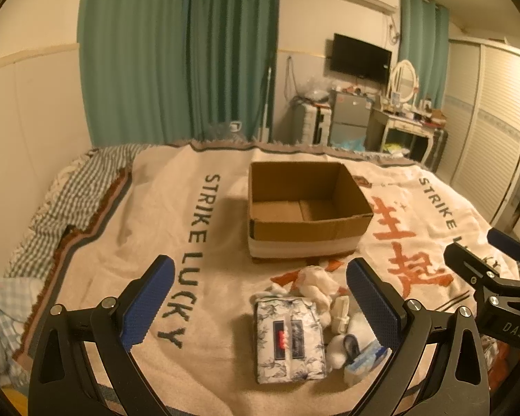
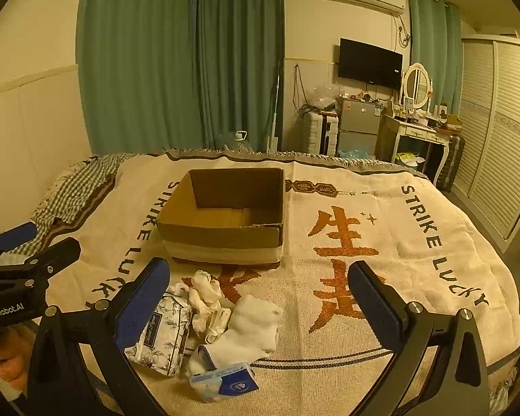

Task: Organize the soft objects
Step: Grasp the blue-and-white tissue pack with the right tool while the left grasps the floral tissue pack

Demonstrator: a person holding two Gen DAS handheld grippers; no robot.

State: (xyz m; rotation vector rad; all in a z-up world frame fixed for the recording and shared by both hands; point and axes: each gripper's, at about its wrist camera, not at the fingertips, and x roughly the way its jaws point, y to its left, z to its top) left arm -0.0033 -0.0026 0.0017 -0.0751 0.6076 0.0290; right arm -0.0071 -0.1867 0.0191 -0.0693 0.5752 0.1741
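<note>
Between cardboard box (image 2: 222,218) & wide-open fingers (image 2: 138,308) of both grippers: tissue pack (image 2: 161,332), socks (image 2: 249,329).

box (image 2: 222,222) on blanket (image 2: 381,277), tissue pack (image 2: 163,332) before it

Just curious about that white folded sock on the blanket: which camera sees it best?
The right wrist view: the white folded sock lies in full sight. In the left wrist view that gripper's finger hides most of it.

Empty box (image 2: 225,222) behind socks (image 2: 249,329), tissue pk (image 2: 163,336).
</note>
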